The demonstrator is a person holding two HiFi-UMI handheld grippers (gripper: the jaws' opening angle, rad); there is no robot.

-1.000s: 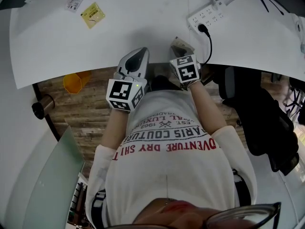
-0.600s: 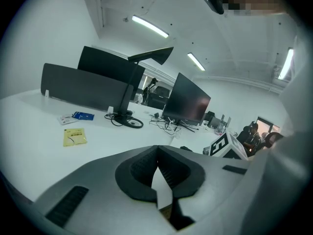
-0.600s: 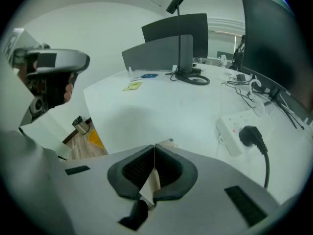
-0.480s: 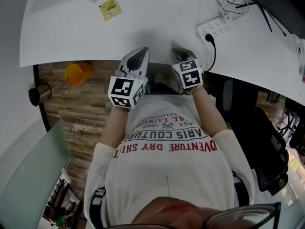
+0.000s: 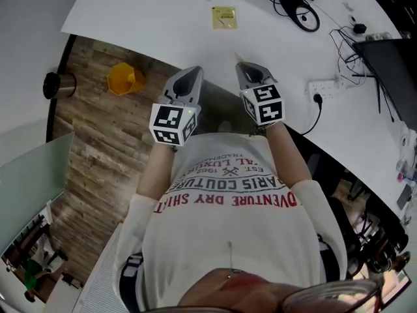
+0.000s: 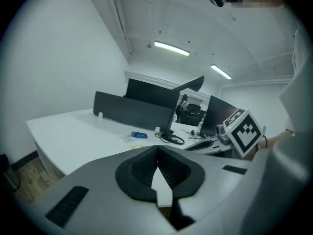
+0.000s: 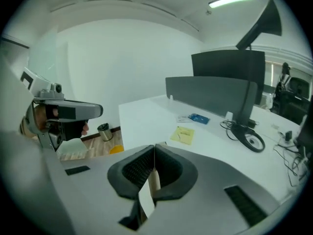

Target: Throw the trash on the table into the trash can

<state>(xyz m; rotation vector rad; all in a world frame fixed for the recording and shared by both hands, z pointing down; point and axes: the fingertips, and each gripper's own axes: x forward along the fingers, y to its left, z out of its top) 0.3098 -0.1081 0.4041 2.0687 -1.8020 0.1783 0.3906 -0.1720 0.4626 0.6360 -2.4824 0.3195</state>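
Our right gripper (image 7: 154, 148) squeezes a paper scrap (image 7: 146, 196) that only its own camera shows us; our left gripper (image 6: 157, 150) is closed tight

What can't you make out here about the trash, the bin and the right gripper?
- Yellow paper: its print is too small to read in the head view and the right gripper view.
- Right gripper: its own view shows a pale sliver behind the shut jaws. Whether that is a scrap or background is unclear.
- Orange trash can: the inside is too small to judge in the head view.
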